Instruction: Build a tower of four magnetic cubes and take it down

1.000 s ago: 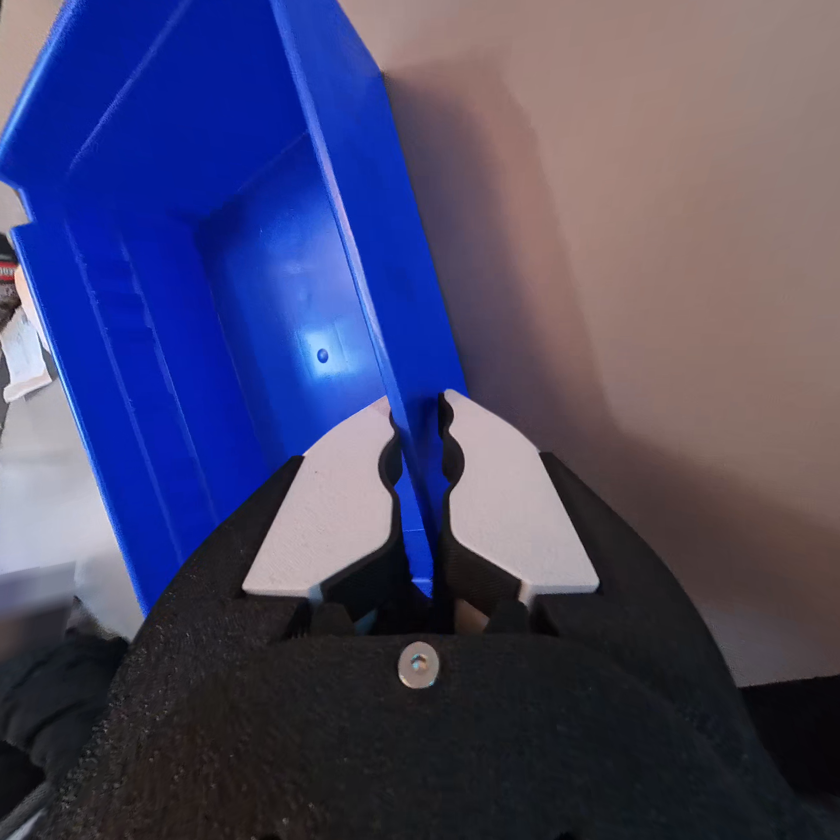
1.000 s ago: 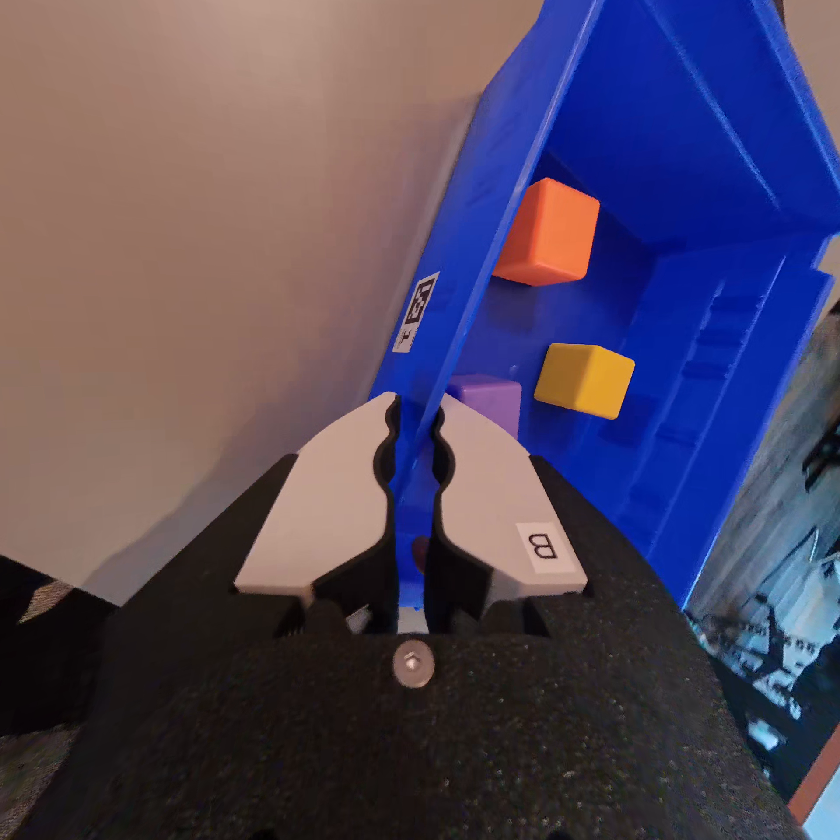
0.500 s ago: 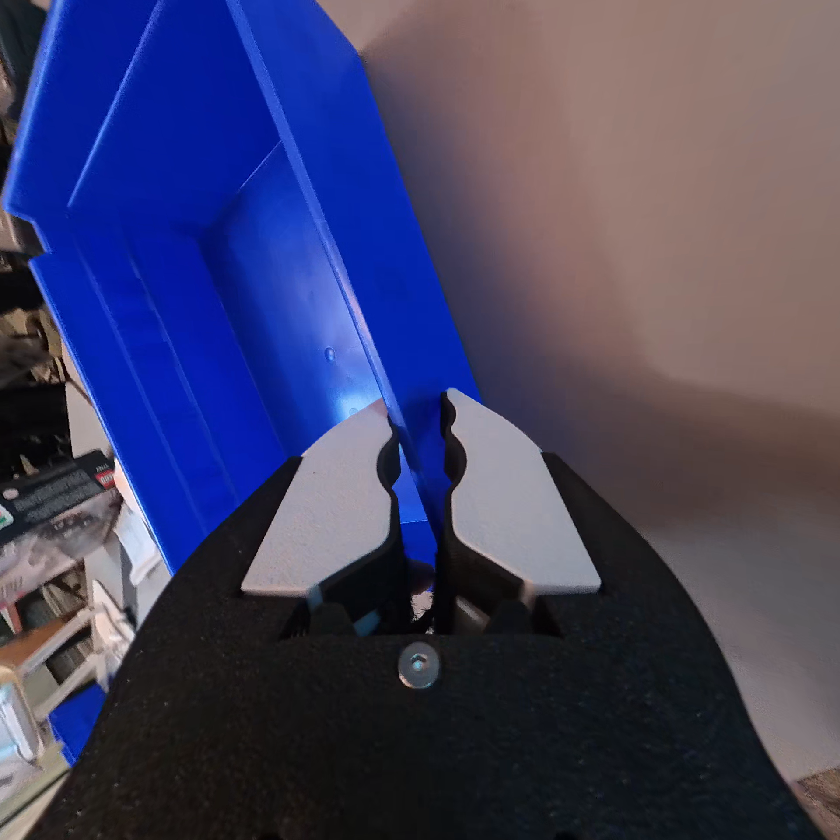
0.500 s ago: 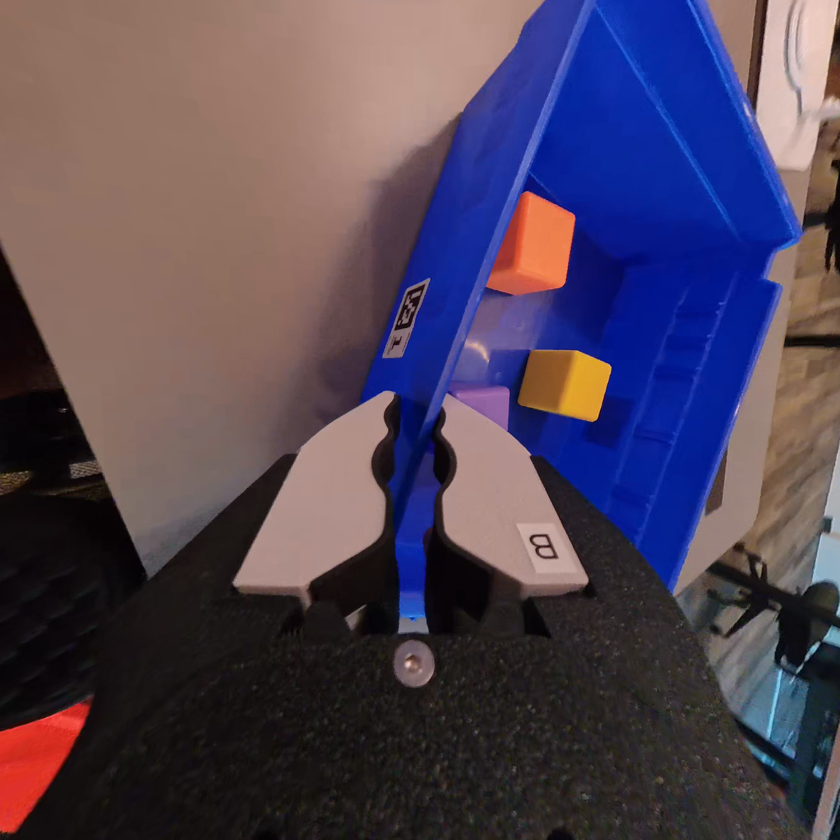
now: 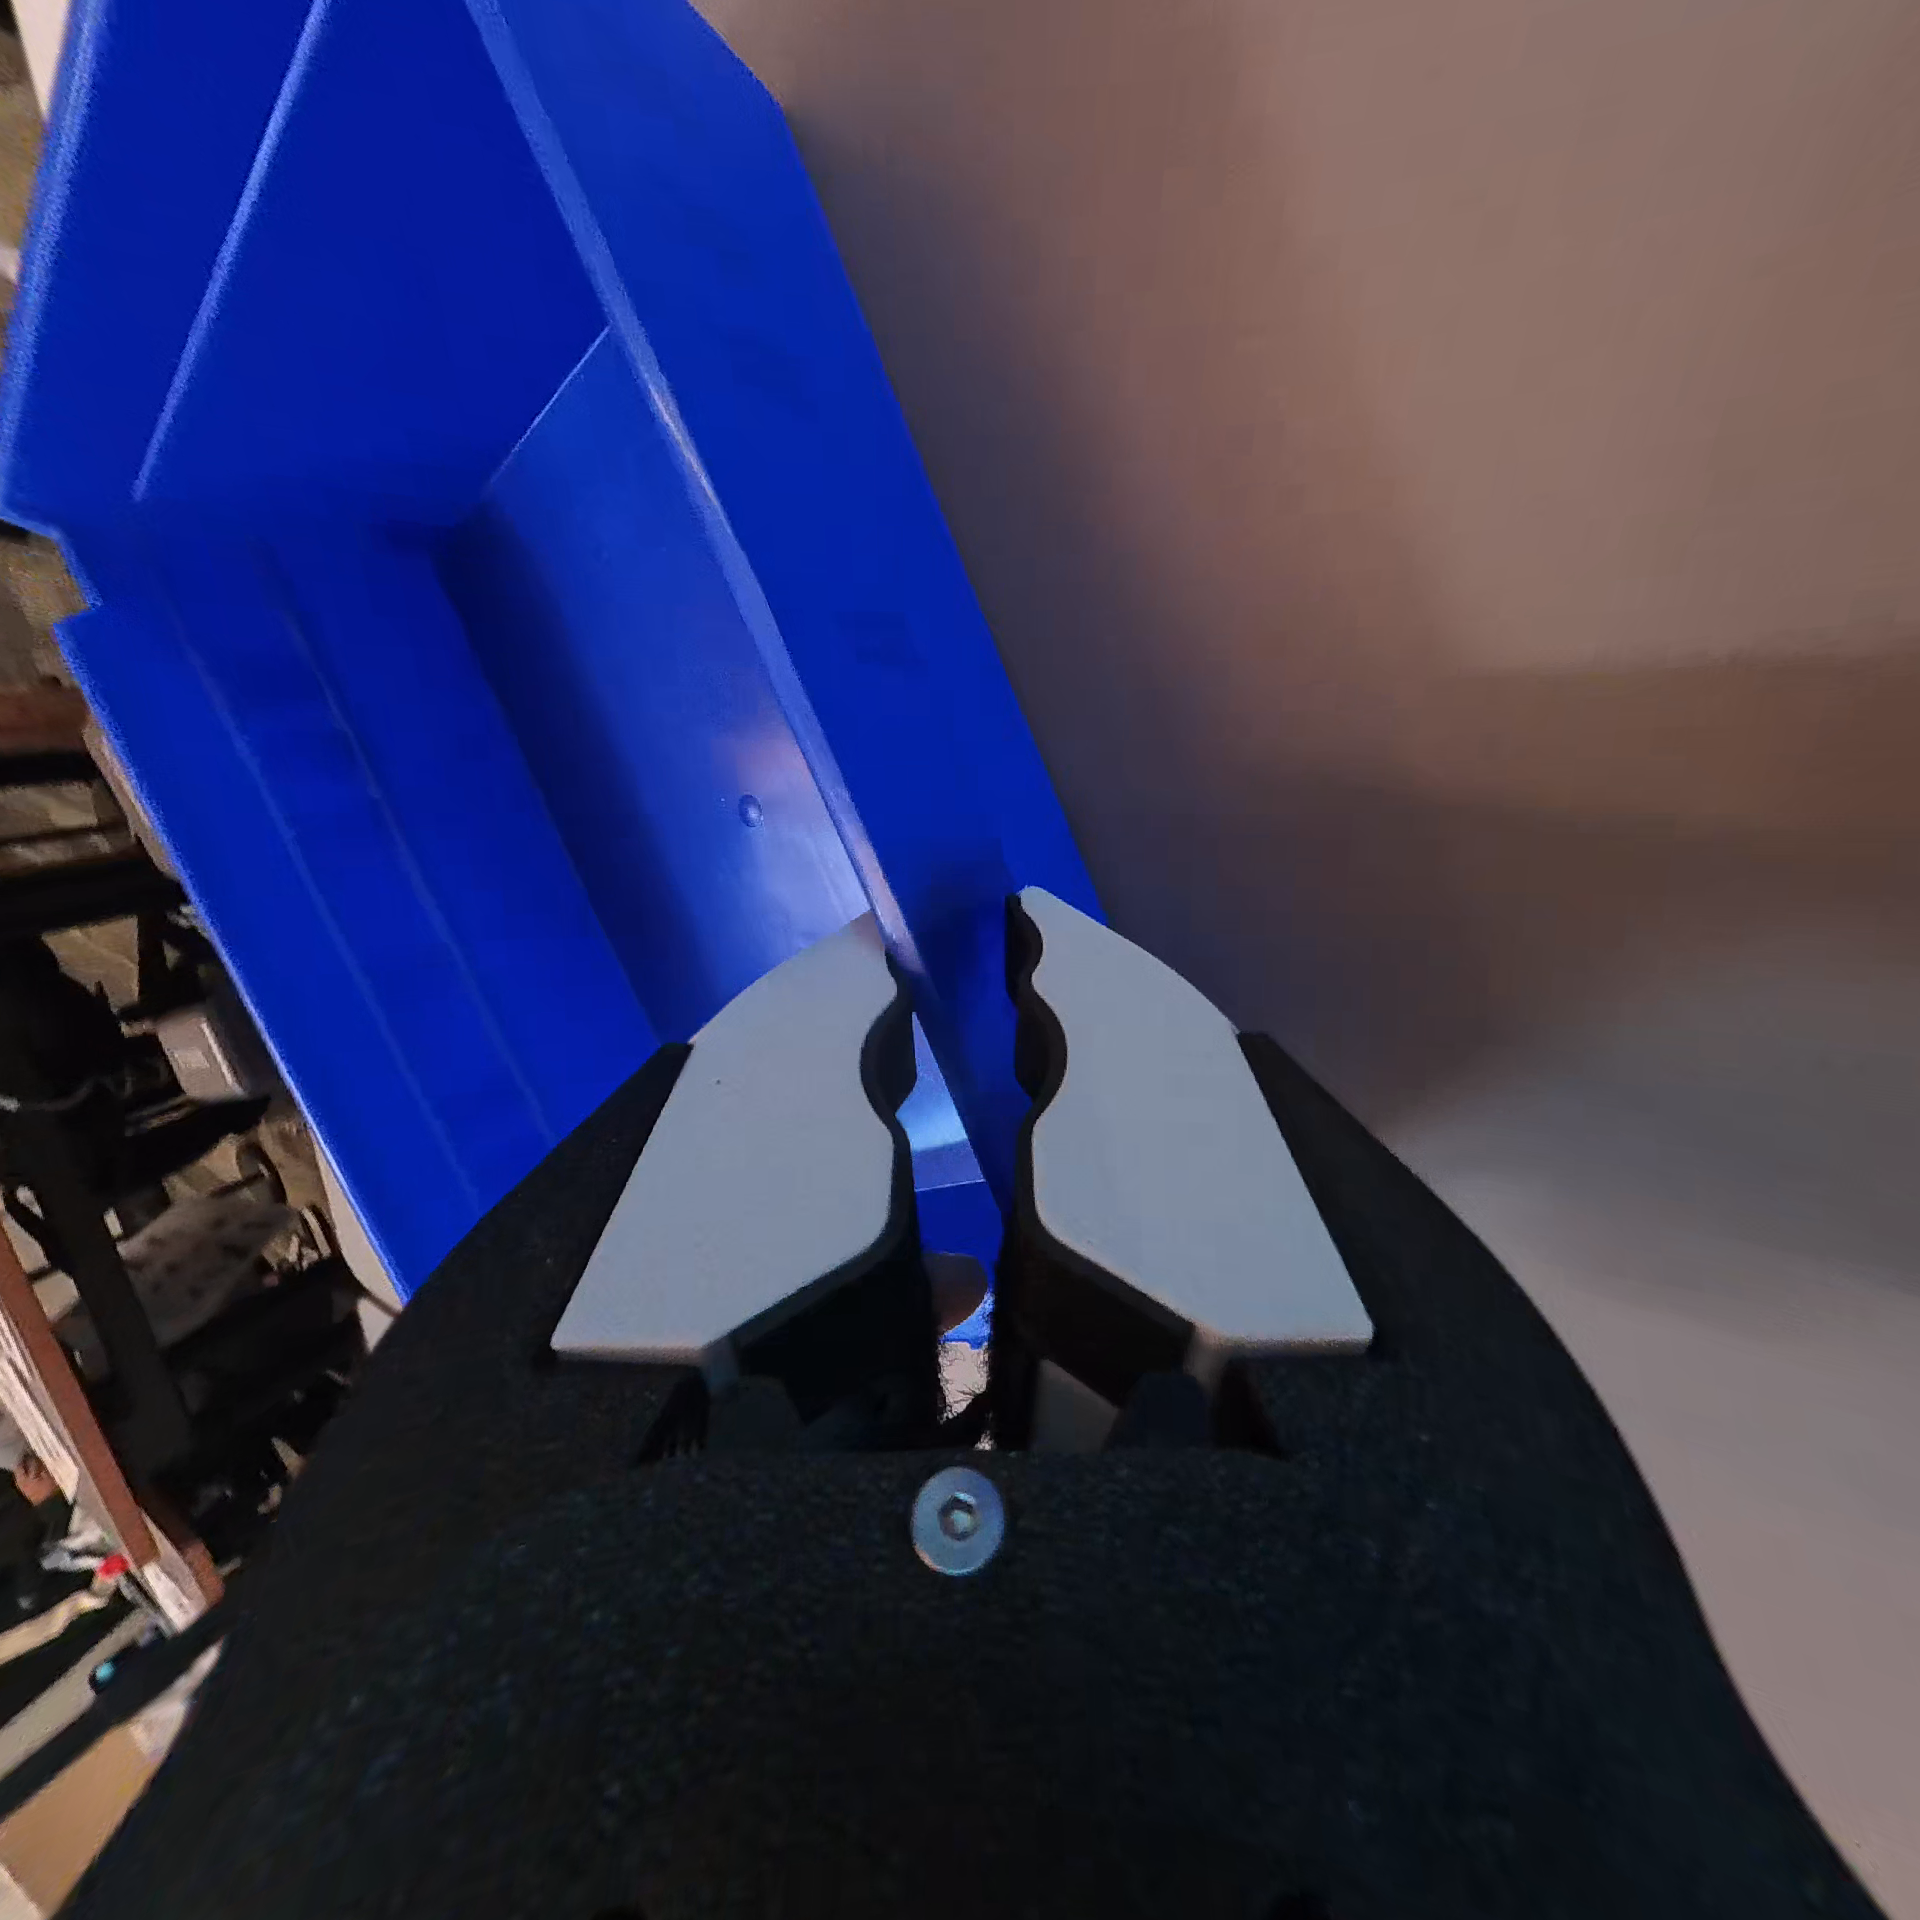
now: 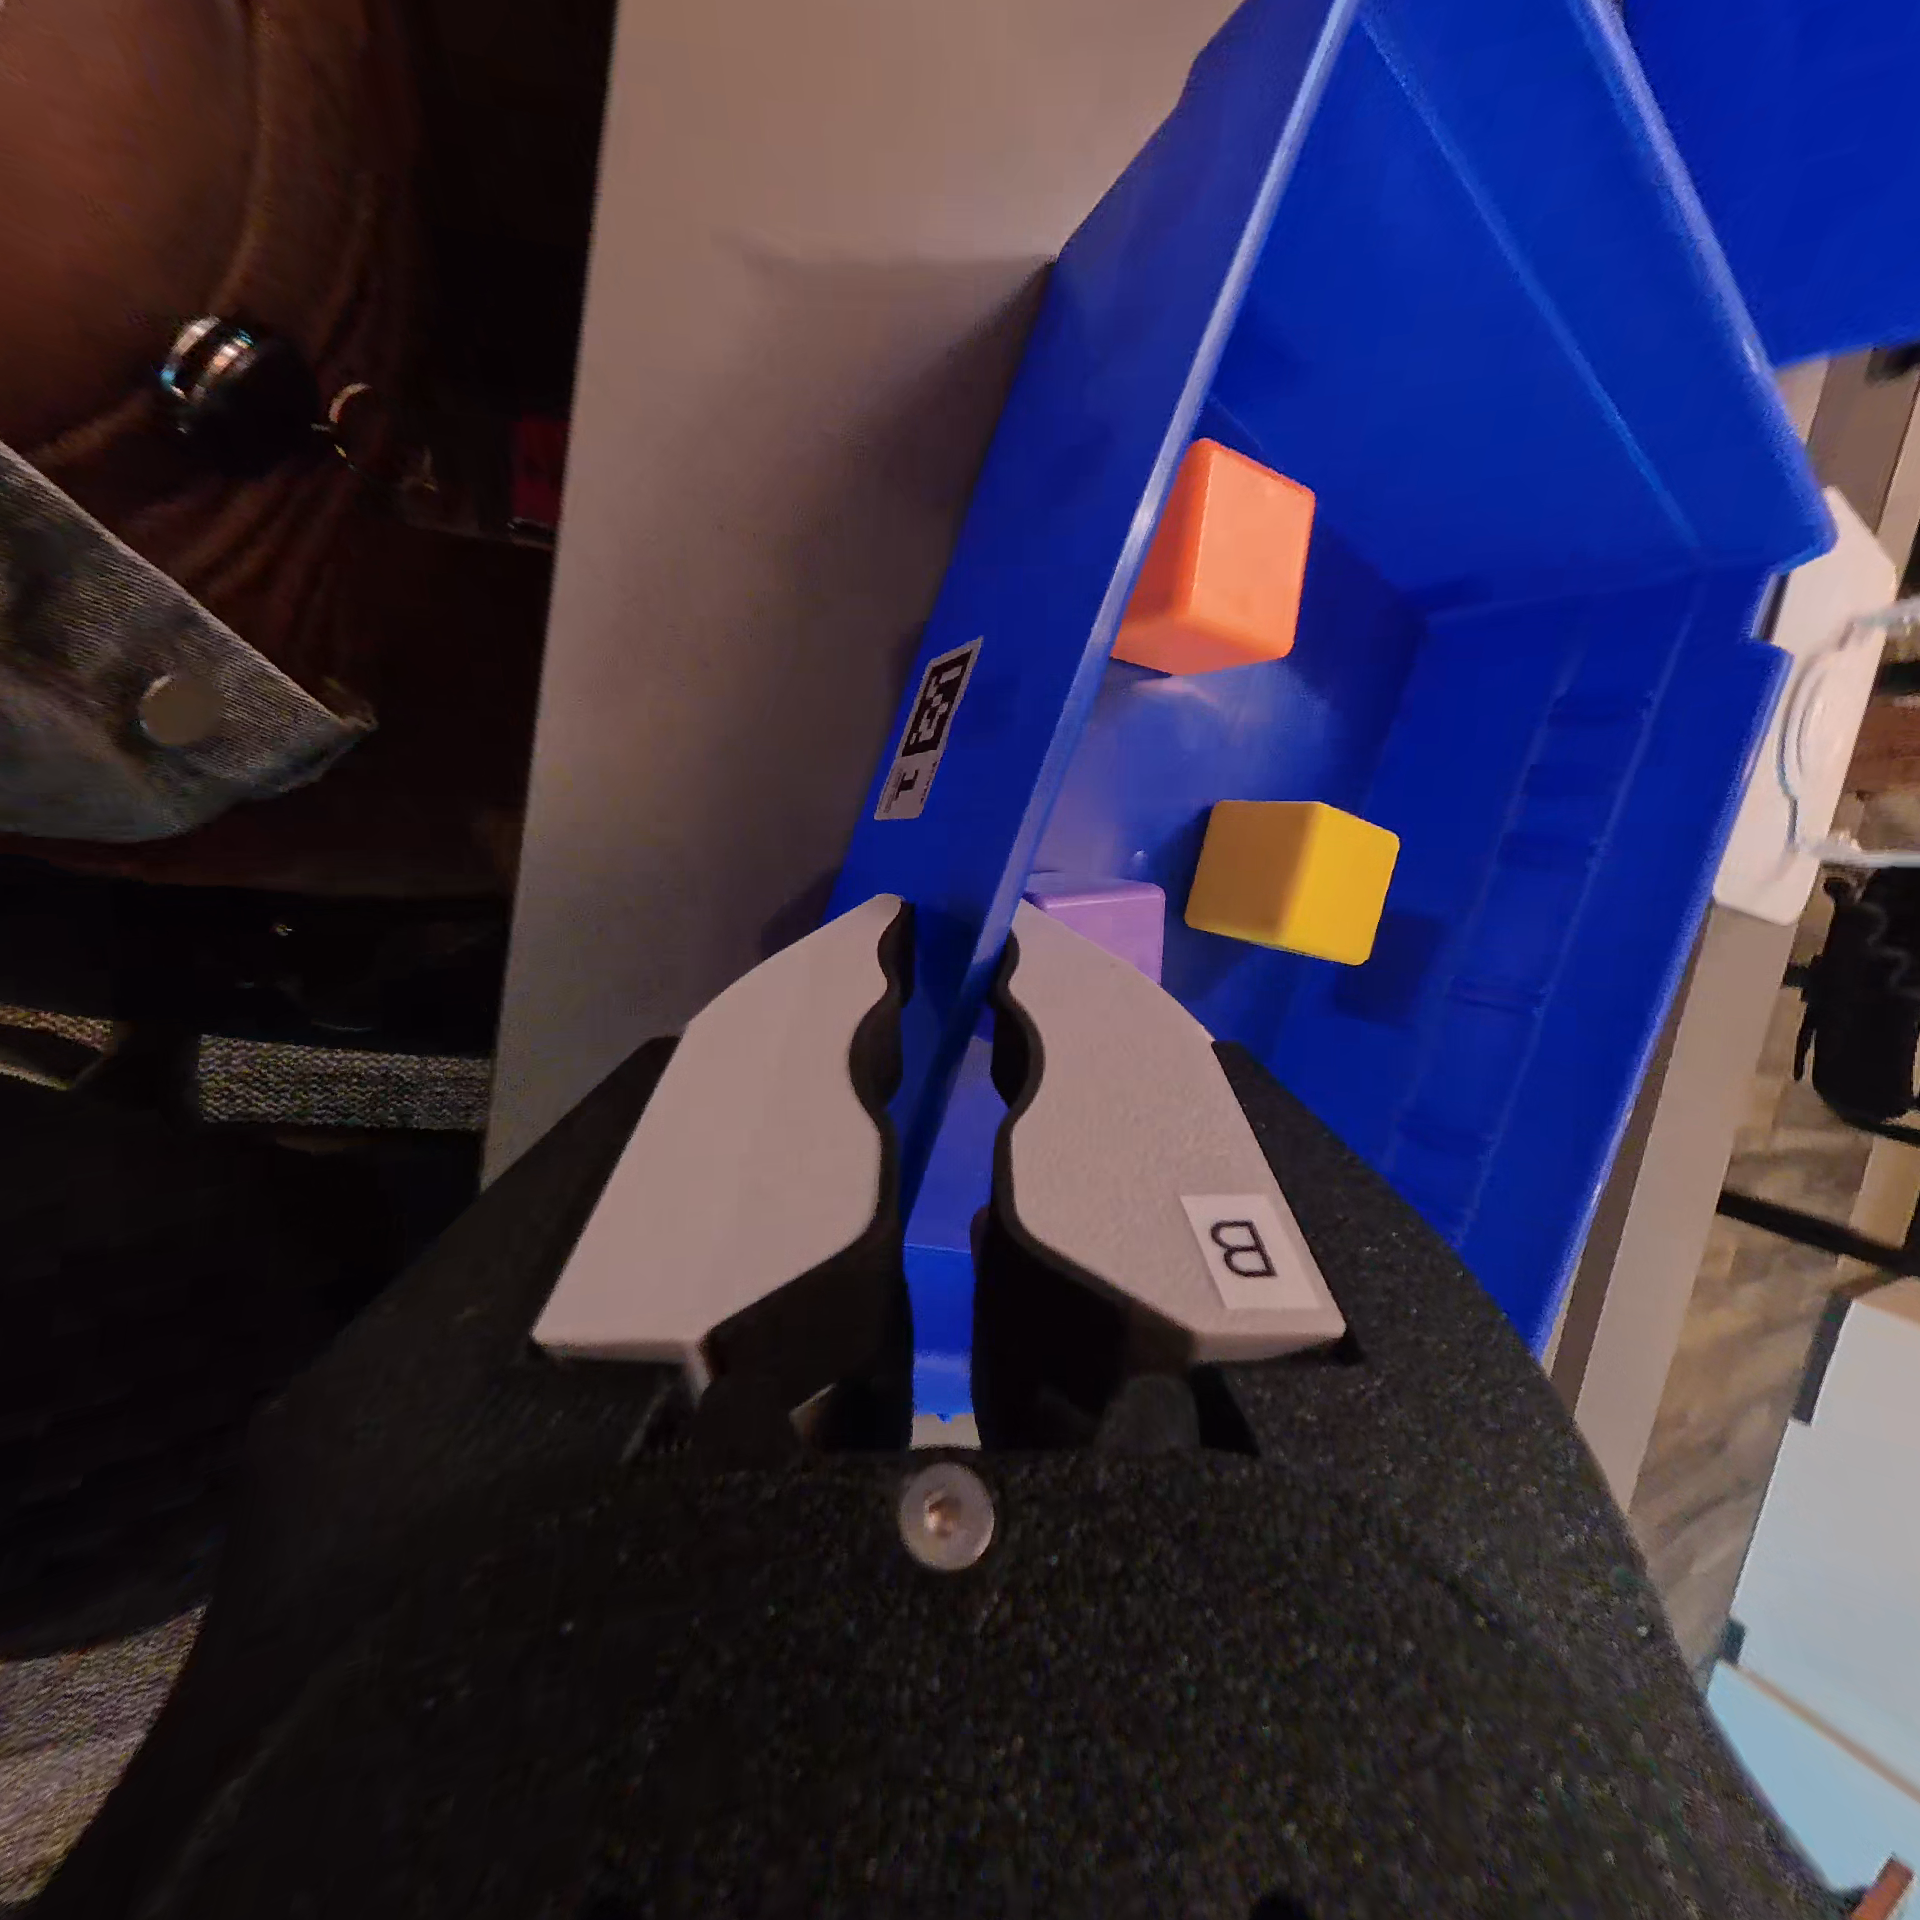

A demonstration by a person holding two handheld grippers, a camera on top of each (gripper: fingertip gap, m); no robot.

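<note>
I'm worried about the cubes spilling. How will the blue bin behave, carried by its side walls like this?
The blue bin looks like rigid moulded plastic, so the thin wall each gripper clamps probably won't fold. The orange cube, yellow cube and purple cube lie loose, so tilting likely slides them.

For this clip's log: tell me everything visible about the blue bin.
The blue bin is glossy moulded plastic, rectangular, with ribbed end walls and a stepped rim. The right hand-held gripper pinches one long side wall, the left hand-held gripper the opposite one. A black-and-white sticker sits on its outer side. Inside lie an orange cube, a yellow cube and a purple cube, partly hidden. A pale tabletop shows behind it.
</note>
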